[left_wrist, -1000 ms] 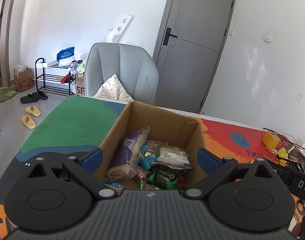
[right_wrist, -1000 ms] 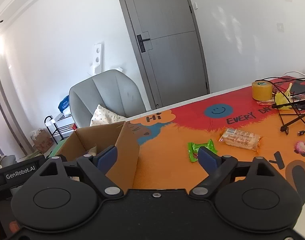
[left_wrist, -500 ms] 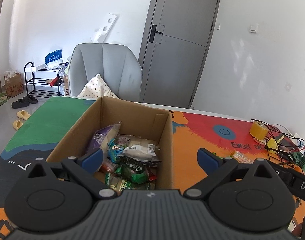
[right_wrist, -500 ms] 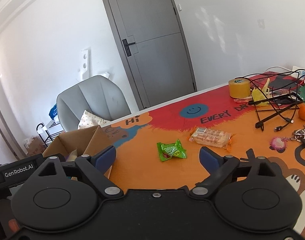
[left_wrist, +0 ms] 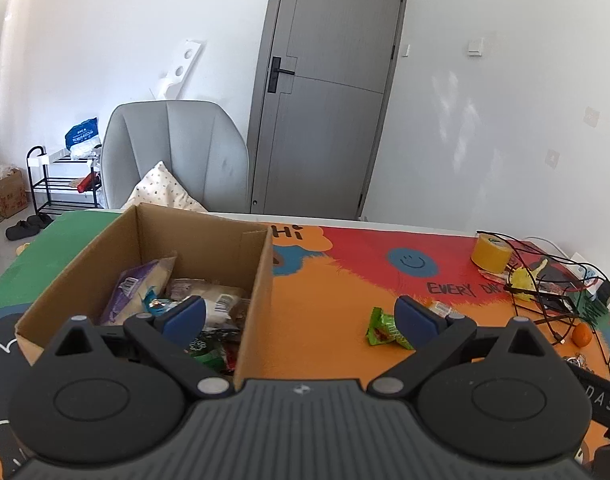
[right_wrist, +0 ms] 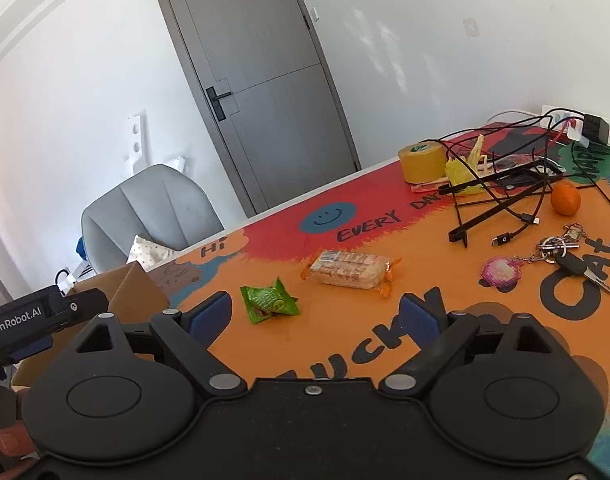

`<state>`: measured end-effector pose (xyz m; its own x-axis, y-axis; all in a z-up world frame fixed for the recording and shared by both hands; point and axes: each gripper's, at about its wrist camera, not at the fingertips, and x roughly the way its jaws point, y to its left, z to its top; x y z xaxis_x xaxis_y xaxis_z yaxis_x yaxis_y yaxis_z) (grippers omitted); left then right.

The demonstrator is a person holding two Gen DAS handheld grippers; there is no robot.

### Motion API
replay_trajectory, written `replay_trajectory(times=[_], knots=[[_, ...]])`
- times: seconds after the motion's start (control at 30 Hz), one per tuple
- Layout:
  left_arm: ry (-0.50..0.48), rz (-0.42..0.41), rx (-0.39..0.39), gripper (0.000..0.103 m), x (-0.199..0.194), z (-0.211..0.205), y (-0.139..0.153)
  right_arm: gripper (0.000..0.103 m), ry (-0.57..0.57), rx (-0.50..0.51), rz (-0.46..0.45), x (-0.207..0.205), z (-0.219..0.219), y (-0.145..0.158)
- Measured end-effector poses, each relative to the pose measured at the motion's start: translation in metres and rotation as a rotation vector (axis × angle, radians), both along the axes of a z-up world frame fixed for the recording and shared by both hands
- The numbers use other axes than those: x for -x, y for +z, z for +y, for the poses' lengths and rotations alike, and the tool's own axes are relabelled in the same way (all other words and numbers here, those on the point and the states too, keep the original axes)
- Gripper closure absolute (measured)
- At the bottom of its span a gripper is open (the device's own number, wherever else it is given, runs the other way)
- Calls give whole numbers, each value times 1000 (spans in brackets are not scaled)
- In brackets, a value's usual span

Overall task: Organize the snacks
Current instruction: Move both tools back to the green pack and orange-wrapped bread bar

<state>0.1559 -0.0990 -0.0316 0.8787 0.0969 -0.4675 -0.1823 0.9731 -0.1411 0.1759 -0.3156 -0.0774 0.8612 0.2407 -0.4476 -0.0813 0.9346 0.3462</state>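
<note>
Reading "GenRobot.AI" on the left hand-held gripper (right_wrist: 19, 322), both spread empty over a mat (right_wrist: 425, 240) lettered "EVERY DAY".

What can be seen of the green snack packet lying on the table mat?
The green snack packet is a small pillow-shaped wrapper of glossy, crinkled plastic film with crimped, flared ends and pale print on its face. It looks sealed and lies flat on the orange part of the table mat, untouched, apart from the orange-wrapped biscuit bar beside it. It sits ahead of the open right gripper, nearer the left finger, not between the pads. The left wrist view shows it too.
</note>
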Motion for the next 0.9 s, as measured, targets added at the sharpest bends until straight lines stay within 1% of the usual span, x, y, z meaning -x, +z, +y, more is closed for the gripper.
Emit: replay_trajectory(times=[0.1,0.2,0.5,0.63,0.9], knots=[[-10,-2,-15,3,-5,-8,-2,12,-4,-5,7,-6,-4,-5],[-24,11,-10,3,-14,-14,-5,12,-10,-16,15,-13,-10,-9],[-67,51,-22,3,-48,-43,-17,12,-36,1,36,-40,-19,-16],[-72,80,-21,3,-63,-57,-27,12,-48,-1,44,-50,-29,-20],[-75,124,-54,3,-85,-85,-45,12,-70,-22,65,-63,-54,-30]])
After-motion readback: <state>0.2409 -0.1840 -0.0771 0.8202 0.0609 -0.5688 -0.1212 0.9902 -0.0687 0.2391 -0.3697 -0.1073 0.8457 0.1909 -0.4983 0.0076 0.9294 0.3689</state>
